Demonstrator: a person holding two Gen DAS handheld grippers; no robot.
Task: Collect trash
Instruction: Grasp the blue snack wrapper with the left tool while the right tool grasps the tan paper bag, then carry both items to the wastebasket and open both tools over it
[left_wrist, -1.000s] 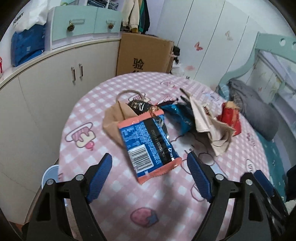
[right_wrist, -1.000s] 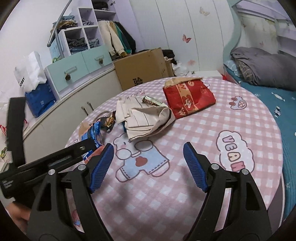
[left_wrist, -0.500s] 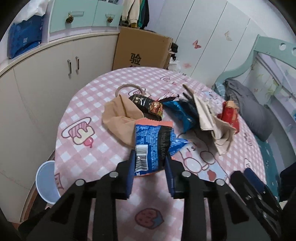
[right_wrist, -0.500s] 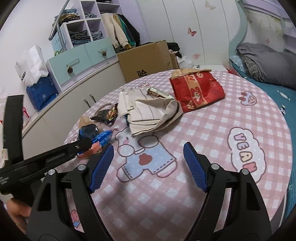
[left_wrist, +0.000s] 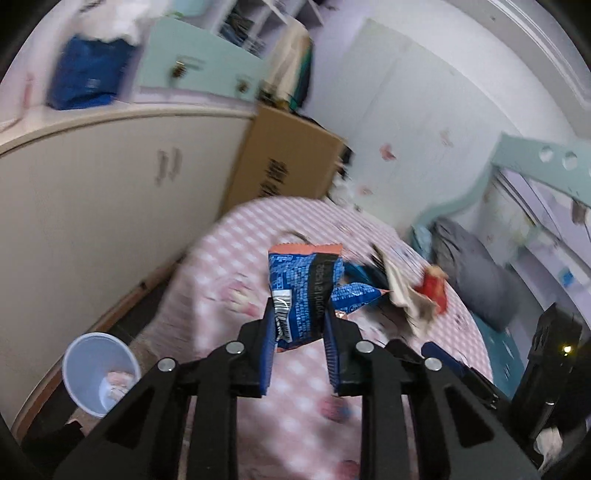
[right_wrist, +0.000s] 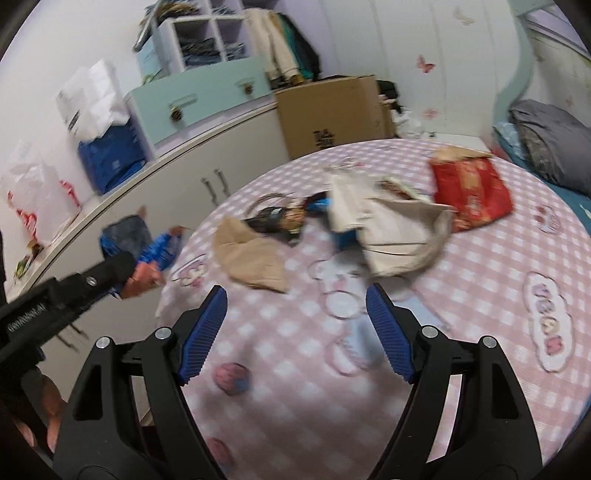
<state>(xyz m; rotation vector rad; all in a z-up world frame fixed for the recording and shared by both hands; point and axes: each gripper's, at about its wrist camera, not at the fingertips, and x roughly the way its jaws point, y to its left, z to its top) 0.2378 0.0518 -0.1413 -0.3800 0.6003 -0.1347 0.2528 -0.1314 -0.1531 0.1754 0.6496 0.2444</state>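
The left tool (left_wrist: 300, 334) is raised above the near edge of the round desk (left_wrist: 295, 406), its two blue-padded fingers closed to a narrow gap and clamping the lower end of a blue snack wrapper (left_wrist: 304, 291), which stands up out of the grip clear of the desk. The right tool (right_wrist: 295, 332) hovers low over the desk with its fingers spread wide and nothing between them. Only the left wrist view shows the pale blue bin (left_wrist: 99, 373) on the floor, left of the desk and below the left tool, with a scrap lying in it. Only the right wrist view shows the rest of the litter plainly: a brown paper bag (right_wrist: 251, 258), a dark wrapper (right_wrist: 277, 219), a cream cloth bag (right_wrist: 388, 229) and a red packet (right_wrist: 469, 192), all on the desk beyond the right tool and well apart from it. That view also catches the left tool off the desk's left edge, with the wrapper held just outside the desk.
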